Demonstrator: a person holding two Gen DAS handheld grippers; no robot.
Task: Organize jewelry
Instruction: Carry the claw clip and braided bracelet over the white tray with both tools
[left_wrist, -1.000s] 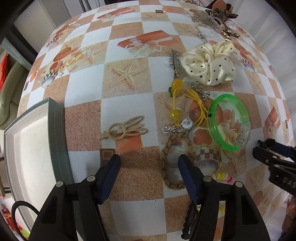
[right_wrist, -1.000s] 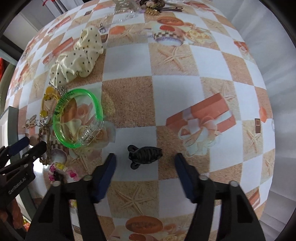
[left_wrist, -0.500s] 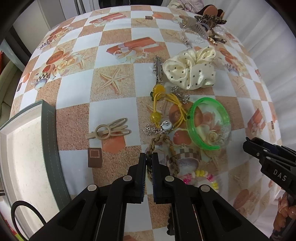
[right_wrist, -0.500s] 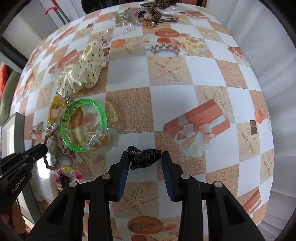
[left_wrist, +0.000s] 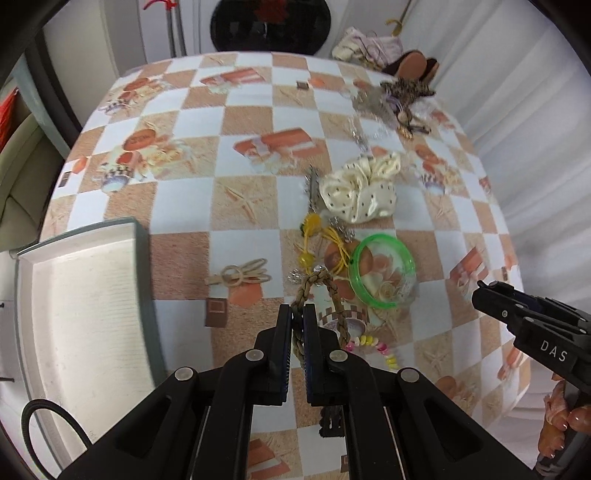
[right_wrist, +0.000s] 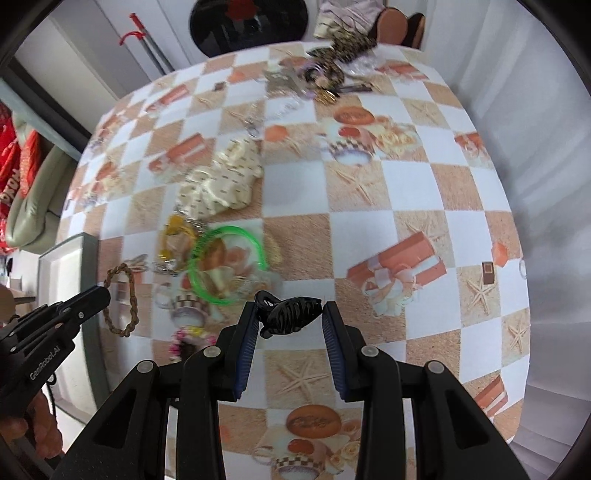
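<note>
Two pieces are shown gripped at once above the checked worktop (left_wrist: 184, 206). The left gripper (left_wrist: 297, 325) is closed on one side of the braided cord bracelet (left_wrist: 334, 295), whose loop hangs from the jaws with its top at 12 o'clock of them. The right gripper (right_wrist: 290, 325) is closed on the black claw clip (right_wrist: 288, 314), which is held across the jaws by its two ends, clear of the surface.

The grey-rimmed tray (left_wrist: 144, 295) lies at 9 o'clock in the left wrist view, and it is judged to be where both pieces are bound. The bracelet is best carried high enough for its slack loop to clear the yellow bead tie (left_wrist: 314, 243) and the green bangle (left_wrist: 384, 273), just beside it at 1 o'clock, since a trailing end could drag them. The clip is springy and gripped only at its tips, so a steady squeeze and a level carry are advised.

Legible writing: "DAS" on the right gripper's housing in the left wrist view; "GenRobot.AI" on the left gripper's housing in the right wrist view. Dark lettering on the bangle cannot be read.
</note>
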